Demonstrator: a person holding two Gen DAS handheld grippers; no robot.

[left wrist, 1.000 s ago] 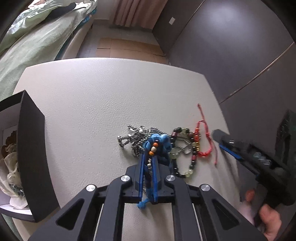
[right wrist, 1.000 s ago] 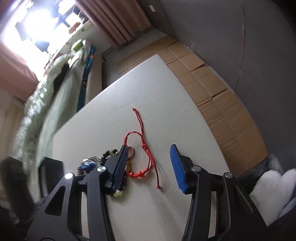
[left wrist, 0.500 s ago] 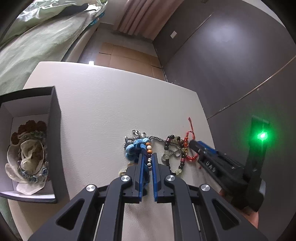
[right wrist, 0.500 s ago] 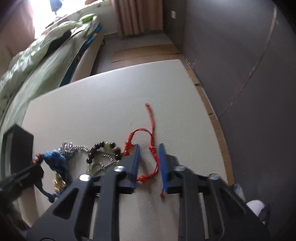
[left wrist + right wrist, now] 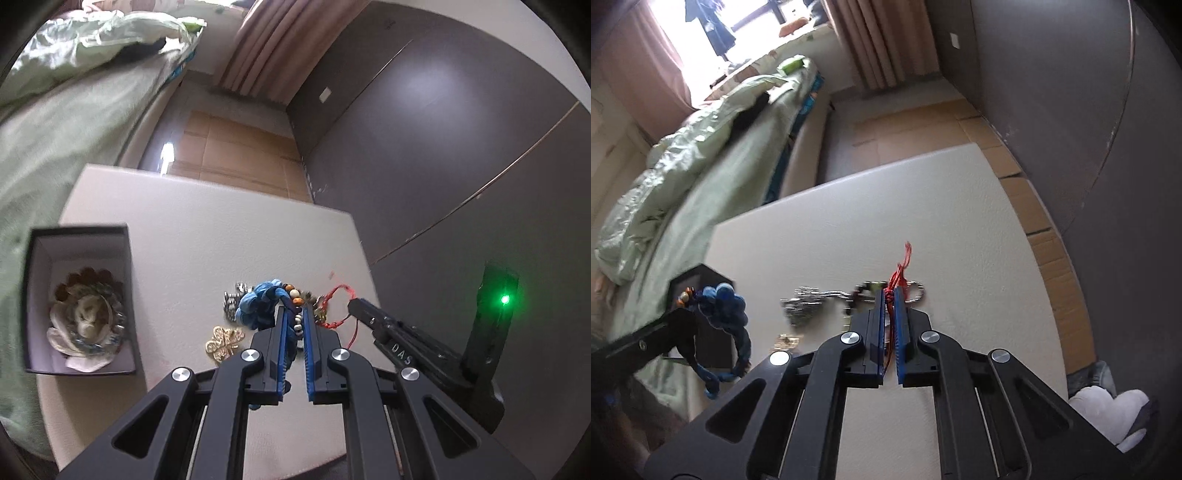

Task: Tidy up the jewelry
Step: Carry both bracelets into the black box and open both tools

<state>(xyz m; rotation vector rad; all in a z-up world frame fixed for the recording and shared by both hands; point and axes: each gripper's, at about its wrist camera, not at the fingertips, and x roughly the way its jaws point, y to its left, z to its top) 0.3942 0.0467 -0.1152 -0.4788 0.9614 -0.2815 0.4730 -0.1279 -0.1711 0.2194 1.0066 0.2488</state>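
Above the table (image 5: 221, 236): left gripper (image 5: 293, 317), clamped on blue cord (image 5: 258, 304), now lifted; right gripper (image 5: 892, 299) newly closed on red string (image 5: 899, 275). Box (image 5: 127, 295) next.

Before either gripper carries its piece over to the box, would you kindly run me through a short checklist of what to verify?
1. Left gripper shut on the blue beaded cord: ok.
2. Right gripper shut on the red string bracelet: ok.
3. Red string bracelet free of the dark bead bracelet and silver chain: cannot tell.
4. Black box open, with room: ok, though a wrapped bracelet fills much of it.
5. Gold brooch lies apart from both jaws: ok.
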